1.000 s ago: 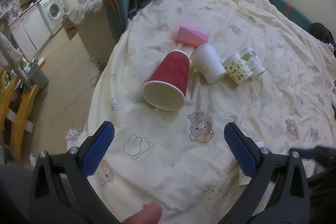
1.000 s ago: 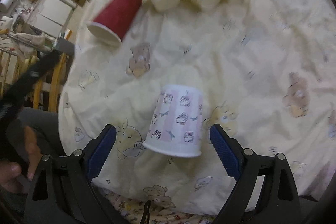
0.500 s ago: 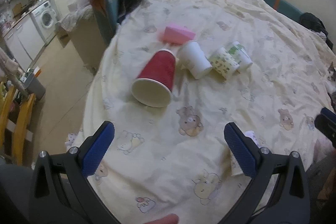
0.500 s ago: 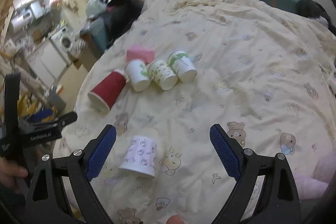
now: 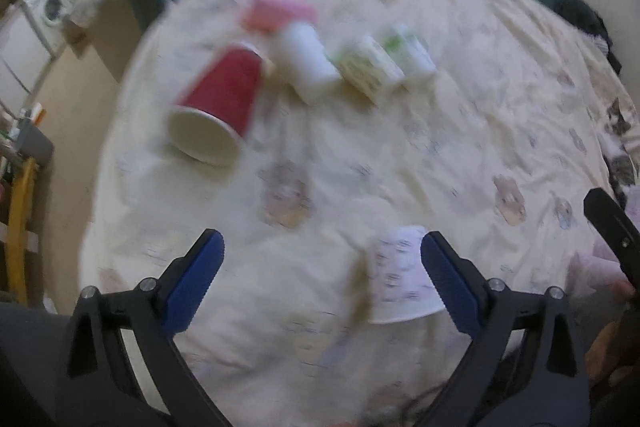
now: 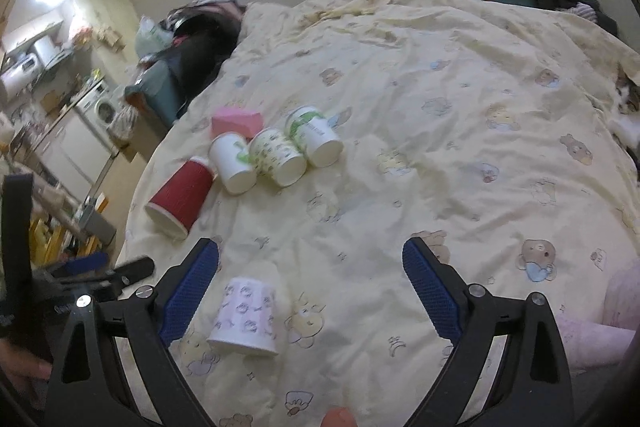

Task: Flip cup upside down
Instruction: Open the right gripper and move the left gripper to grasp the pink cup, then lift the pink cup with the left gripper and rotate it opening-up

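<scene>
The right tongs have blue pads and black arms, and they are spread wide with nothing between them. Just inside the left pad, at about 7 o'clock in the right view, the small white paper cup with purple pictures stands on the bed. Its wide mouth is down and its flat bottom is up, so I think this one is already flipped. The tongs hang above it and do not touch it, which looks like letting go.

The left tongs are spread wide too and hold nothing. Their view is blurry. The same little cup sits right by the right pad, at about 5 o'clock.

Farther out, at 10 o'clock in the right view, a big red paper cup lies on its side with its open mouth toward us. Next to it, three white paper cups with green prints lie on their sides in a row, touching. They may be lined up to wait for a turn. A pink block rests behind them.

Everything sits on the soft yellow blanket with little bears. It is bumpy, so a standing cup could tip.
</scene>
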A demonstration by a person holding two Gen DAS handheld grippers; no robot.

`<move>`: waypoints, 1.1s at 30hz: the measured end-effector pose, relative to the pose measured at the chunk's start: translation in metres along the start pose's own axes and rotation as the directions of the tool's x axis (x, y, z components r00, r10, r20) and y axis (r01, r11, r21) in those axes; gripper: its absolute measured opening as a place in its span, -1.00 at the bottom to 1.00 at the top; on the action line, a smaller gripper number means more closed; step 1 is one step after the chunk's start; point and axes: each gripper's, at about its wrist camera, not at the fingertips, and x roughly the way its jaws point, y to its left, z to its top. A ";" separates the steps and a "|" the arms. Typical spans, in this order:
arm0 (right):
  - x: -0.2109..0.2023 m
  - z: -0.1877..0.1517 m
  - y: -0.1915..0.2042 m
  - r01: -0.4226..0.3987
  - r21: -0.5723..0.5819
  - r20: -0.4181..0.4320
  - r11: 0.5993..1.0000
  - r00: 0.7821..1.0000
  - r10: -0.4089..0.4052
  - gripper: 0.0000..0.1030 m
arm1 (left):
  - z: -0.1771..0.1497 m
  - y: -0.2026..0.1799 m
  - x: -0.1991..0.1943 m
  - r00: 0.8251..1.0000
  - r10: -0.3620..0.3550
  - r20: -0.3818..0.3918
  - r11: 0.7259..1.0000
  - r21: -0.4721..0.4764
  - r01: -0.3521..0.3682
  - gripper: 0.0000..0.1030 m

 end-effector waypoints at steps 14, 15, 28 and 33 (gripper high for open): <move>-0.007 -0.001 -0.039 0.027 0.118 -0.015 0.993 1.000 -0.025 0.86 | -0.003 -0.054 0.093 0.946 -0.003 -0.325 1.000 -0.010 0.000 0.36; -0.007 -0.001 -0.040 0.025 0.122 -0.016 0.992 1.000 -0.023 0.86 | -0.003 -0.055 0.096 0.944 0.003 -0.331 1.000 -0.004 -0.005 0.32; 0.000 -0.001 -0.037 0.023 0.108 -0.046 0.994 0.999 -0.018 0.86 | 0.005 -0.044 0.056 0.970 -0.047 -0.238 0.998 0.026 0.055 0.01; 0.008 -0.003 -0.032 0.013 0.096 -0.076 0.995 0.997 -0.005 0.86 | 0.020 -0.017 0.018 0.984 -0.113 -0.136 0.993 0.025 0.117 0.02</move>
